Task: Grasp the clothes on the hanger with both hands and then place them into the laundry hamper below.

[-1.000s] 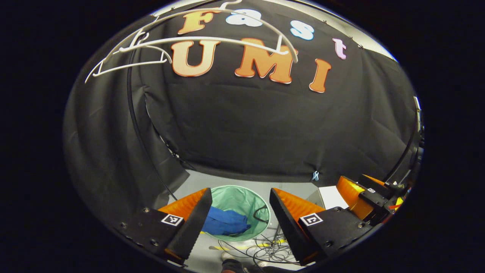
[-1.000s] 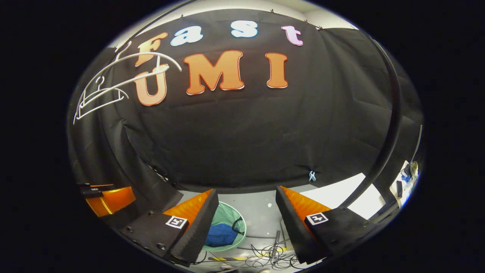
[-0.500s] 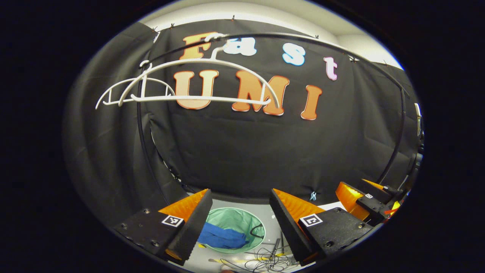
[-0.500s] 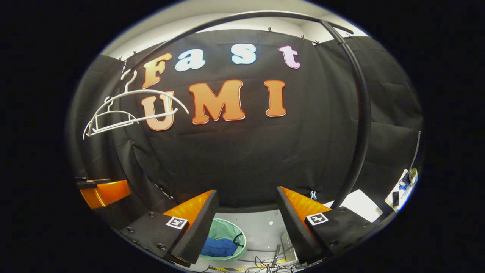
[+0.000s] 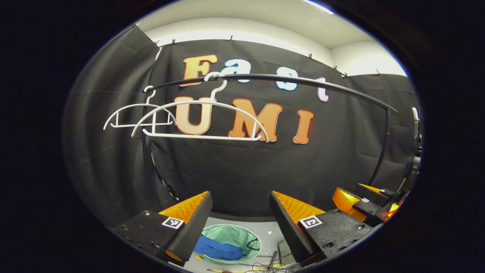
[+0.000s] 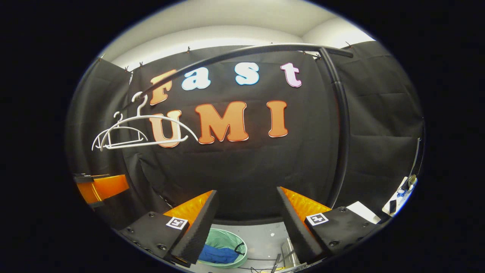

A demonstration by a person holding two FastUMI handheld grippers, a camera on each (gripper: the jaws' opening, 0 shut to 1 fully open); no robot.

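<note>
A blue garment (image 5: 219,251) lies inside the round green hamper (image 5: 251,236) on the floor, low in the left gripper view. The same garment (image 6: 219,254) and hamper (image 6: 238,243) sit at the bottom of the right gripper view. Two bare white hangers (image 5: 201,120) hang from the black rail (image 5: 303,81) at upper left; the hangers (image 6: 144,131) appear in the right gripper view too. My left gripper (image 5: 239,223) is open and empty, high above the hamper. My right gripper (image 6: 247,223) is open and empty as well. The right gripper (image 5: 360,201) also appears at the left gripper view's right edge.
The rail's upright post (image 6: 343,144) curves down on the right. Loose cables (image 5: 265,263) lie on the grey floor beside the hamper. A white board (image 6: 363,212) and small items sit at the far right.
Both views have tilted upward: the hangers and rail slid down into the frame, the hamper sank to the bottom edge. Both grippers stayed open.
</note>
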